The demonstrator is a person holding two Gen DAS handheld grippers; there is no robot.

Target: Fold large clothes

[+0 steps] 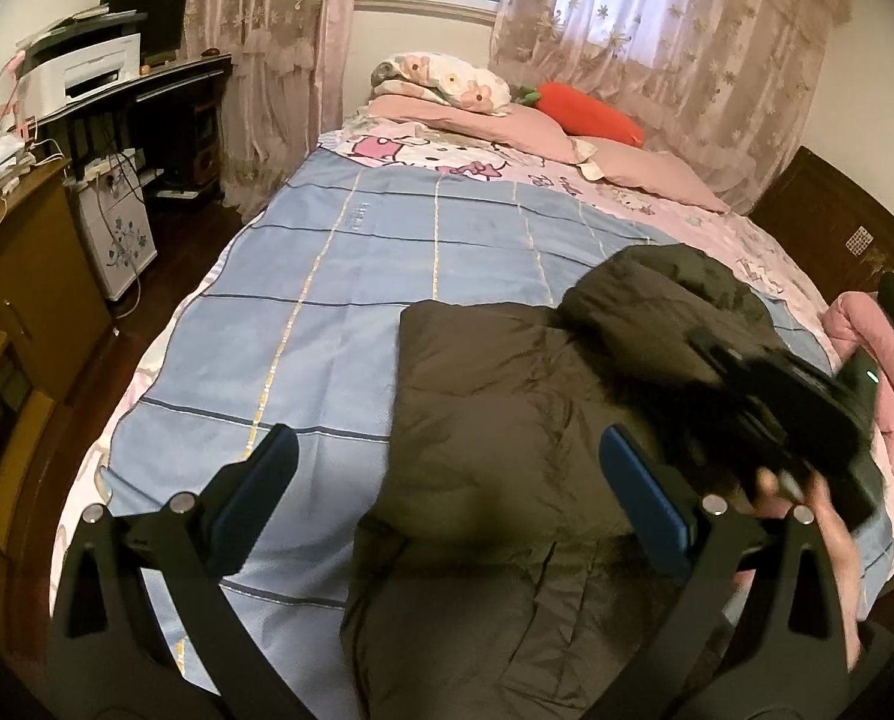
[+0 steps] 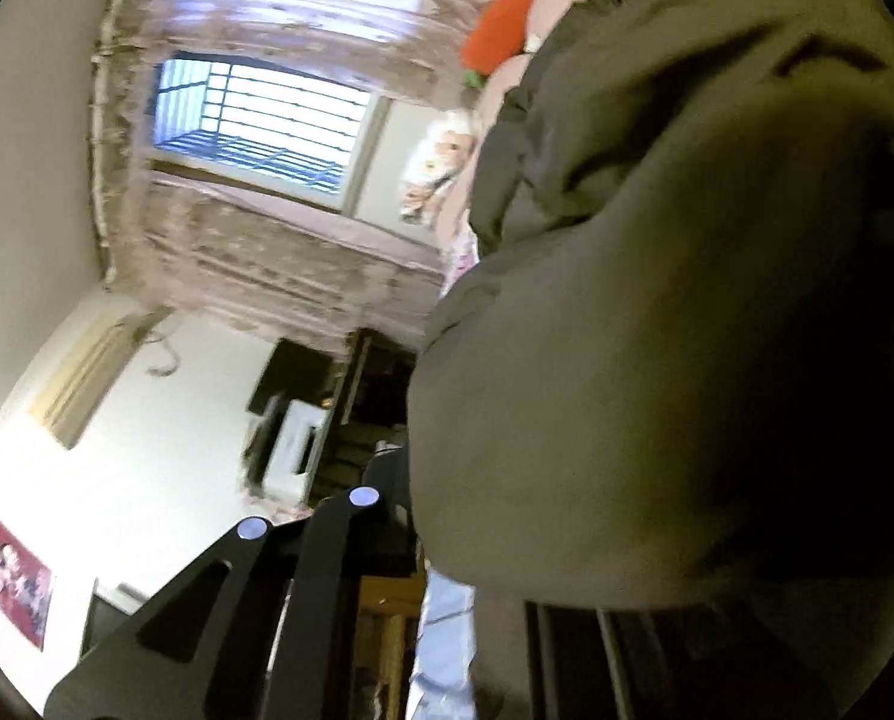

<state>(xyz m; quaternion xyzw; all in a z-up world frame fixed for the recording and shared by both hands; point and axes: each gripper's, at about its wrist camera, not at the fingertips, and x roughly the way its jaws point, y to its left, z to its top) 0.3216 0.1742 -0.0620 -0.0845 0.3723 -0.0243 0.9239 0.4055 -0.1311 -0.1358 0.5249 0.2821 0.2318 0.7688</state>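
Olive padded fabric fills the picture: a big puffy coat lies on the bed, on the right half of the blue checked cover, its long axis running from the near edge up toward the pillows. The hood end sits farthest away, the hem nearest.

From the left tool, wide and empty, the coat lies straight ahead and a little right; one blue finger hangs over bare cover, the other over the coat's near part.

The right tool is blurred as it reaches in from the right side over the coat. In its own view coat fabric bulges right against the lens and hides the tips; the jaws look drawn nearly together, and I judge they pinch a fold of coat, though the contact itself is hidden. That hand is the nearer for the next fold.

Open room lies leftward on the cover; the right bed edge and a pink quilt crowd the other side.
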